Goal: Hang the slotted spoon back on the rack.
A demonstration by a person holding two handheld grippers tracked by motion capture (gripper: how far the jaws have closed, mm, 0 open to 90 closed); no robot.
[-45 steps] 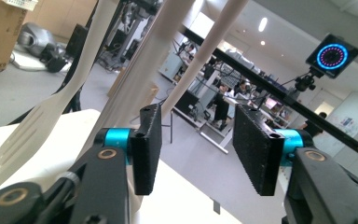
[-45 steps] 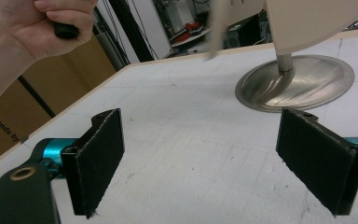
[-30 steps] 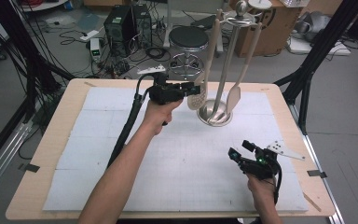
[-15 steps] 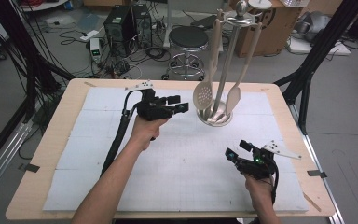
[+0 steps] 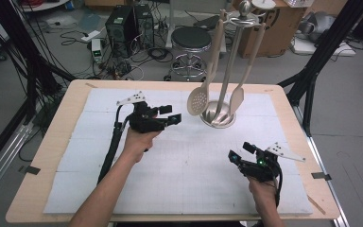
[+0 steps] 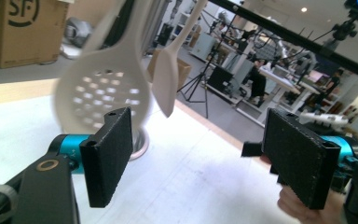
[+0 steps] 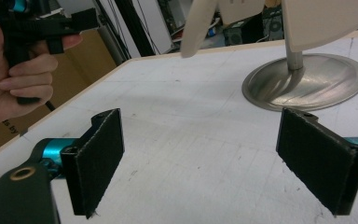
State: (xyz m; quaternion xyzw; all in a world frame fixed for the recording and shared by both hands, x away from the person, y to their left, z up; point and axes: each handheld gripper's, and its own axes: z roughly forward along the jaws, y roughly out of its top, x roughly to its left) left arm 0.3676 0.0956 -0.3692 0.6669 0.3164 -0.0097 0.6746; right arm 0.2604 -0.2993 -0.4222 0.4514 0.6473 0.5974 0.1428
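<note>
High view: left gripper point(image 5: 169, 115) drawn back from slotted spoon point(image 5: 197, 100), jaws just spread, nothing between. Spoon blurred, probably swinging on rack point(image 5: 220, 115); likely just hung. Right gripper point(image 5: 240, 151) wide open, empty.

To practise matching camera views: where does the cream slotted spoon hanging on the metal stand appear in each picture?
High view: cream slotted spoon, upper centre.
Left gripper view: upper left, blurred.
Right gripper view: upper right, cropped, probably it.
Shared landmark: round metal stand base.

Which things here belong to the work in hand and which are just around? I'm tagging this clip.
In the work:
- slotted spoon, hanging on the stand
- utensil stand
- spatula, hanging beside it
- left gripper, open, jaws just widened, nothing between them
- right gripper, open

Around:
- stool
- cardboard box
</note>
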